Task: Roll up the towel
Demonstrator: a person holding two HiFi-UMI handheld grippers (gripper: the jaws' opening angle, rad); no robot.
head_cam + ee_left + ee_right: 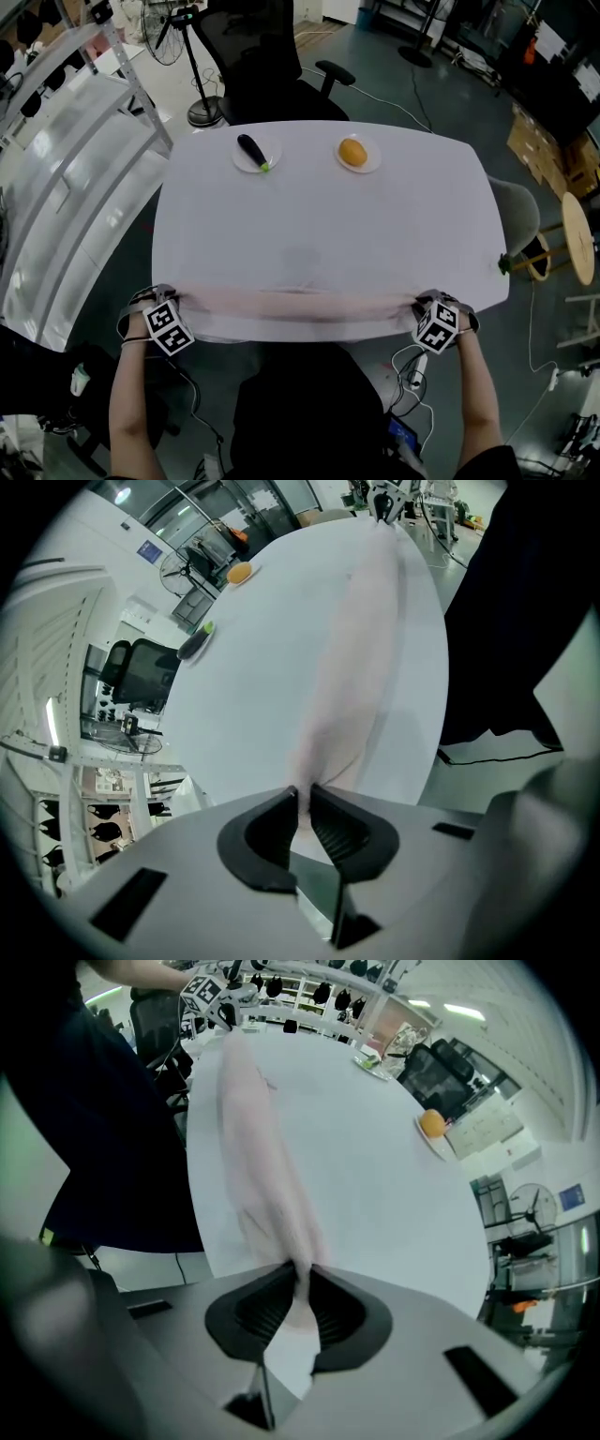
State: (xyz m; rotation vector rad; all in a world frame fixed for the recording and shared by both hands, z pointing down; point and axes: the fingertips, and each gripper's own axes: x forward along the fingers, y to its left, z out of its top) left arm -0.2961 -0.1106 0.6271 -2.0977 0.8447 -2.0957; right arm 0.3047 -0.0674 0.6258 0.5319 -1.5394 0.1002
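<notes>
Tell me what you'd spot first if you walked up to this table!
First comes the pale pink towel, stretched along the near edge of the white table. Its ends are pinched by the left hand-held gripper and the right hand-held gripper. At the far side lie an orange fruit and, to its left, a dark vegetable with a green tip.

No word or number is readable. The left marker cube (167, 328) and the right marker cube (436, 328) show only black-and-white squares; the blue wall sign (148, 550) is too small.
</notes>
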